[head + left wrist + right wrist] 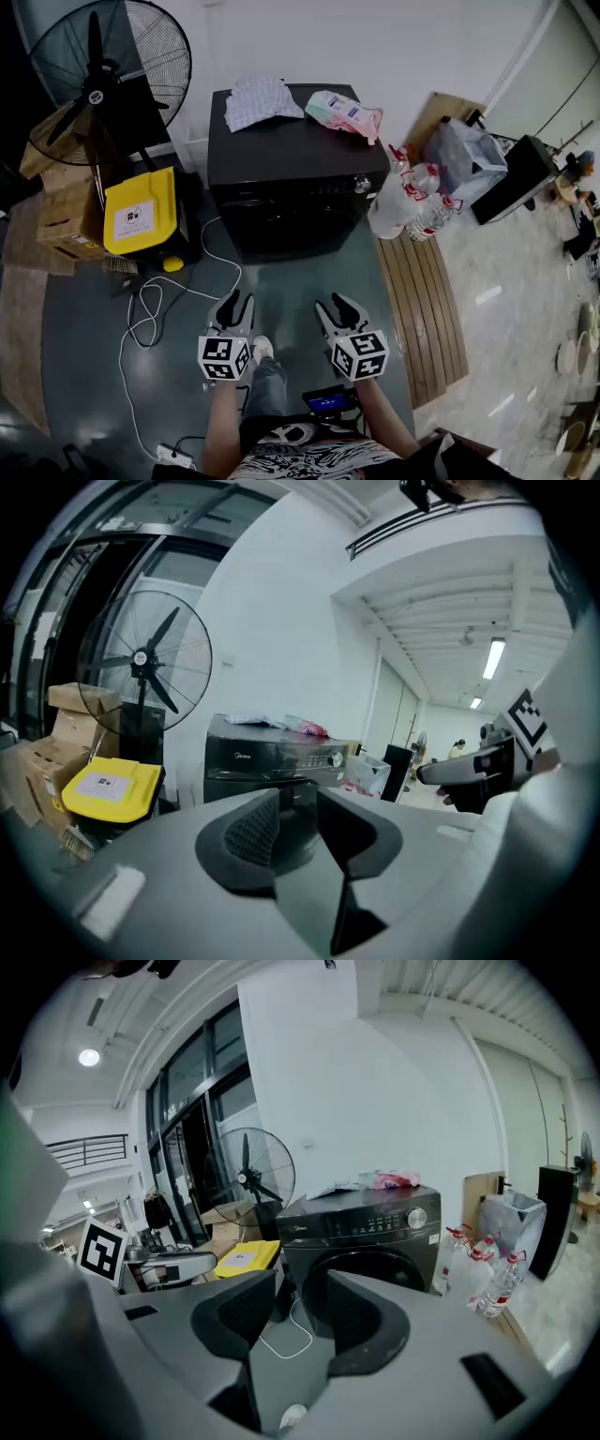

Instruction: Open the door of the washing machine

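Grey floor (pixel 300 281) is seen from above; a closed black washing machine (pixel 291 178) stands well ahead of the left gripper (pixel 237 302) and right gripper (pixel 336 305), both held empty, jaws partly apart. Approach seems in hand; its door (pixel 412 1271) must be reached next.

both hand-held grippers (pixel 236 301) (pixel 337 305), jaws apart

You could read little here: a small pale brand mark on the washing machine's (pixel 262 754) control panel looked like "Midea". The white label (pixel 133 218) on the yellow box (pixel 141 192) carried print too small to read.
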The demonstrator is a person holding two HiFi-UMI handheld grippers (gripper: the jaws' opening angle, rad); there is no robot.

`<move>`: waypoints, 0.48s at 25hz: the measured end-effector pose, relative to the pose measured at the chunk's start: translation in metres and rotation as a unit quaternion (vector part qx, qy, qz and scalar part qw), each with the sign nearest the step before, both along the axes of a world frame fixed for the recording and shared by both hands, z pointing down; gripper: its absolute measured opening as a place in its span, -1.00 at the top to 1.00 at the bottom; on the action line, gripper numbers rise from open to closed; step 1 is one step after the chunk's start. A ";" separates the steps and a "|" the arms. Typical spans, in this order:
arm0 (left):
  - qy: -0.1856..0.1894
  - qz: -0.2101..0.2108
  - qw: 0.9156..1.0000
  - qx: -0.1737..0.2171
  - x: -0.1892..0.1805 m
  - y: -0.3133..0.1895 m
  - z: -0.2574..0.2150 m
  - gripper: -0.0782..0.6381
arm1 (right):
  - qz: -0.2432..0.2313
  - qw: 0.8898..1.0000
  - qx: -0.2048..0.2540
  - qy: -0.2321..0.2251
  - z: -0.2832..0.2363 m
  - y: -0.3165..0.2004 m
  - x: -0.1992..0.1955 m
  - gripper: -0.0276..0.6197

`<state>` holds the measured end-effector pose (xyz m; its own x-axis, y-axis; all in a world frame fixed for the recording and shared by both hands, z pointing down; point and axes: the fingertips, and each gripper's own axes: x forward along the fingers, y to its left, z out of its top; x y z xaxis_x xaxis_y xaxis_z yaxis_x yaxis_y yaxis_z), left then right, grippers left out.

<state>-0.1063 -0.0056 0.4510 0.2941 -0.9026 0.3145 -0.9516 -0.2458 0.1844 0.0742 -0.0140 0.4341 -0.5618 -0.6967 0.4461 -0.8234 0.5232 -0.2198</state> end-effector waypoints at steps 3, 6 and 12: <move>-0.003 0.033 0.999 -0.026 -0.025 -0.053 0.031 0.44 | 0.013 1.000 -0.022 0.016 0.023 -0.059 -0.033 0.37; -0.012 0.065 0.996 -0.053 -0.044 -0.094 0.067 0.43 | 0.023 0.999 -0.036 0.030 0.042 -0.103 -0.060 0.37; -0.040 0.115 0.989 -0.084 -0.065 -0.155 0.152 0.43 | 0.030 0.997 -0.059 0.048 0.090 -0.156 -0.093 0.37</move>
<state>-0.1712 -0.1601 0.6031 0.4542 -0.7471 0.4854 -0.8870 -0.4299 0.1684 -0.0184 -0.1695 0.5238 -0.4708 -0.6675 0.5769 -0.8729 0.4474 -0.1947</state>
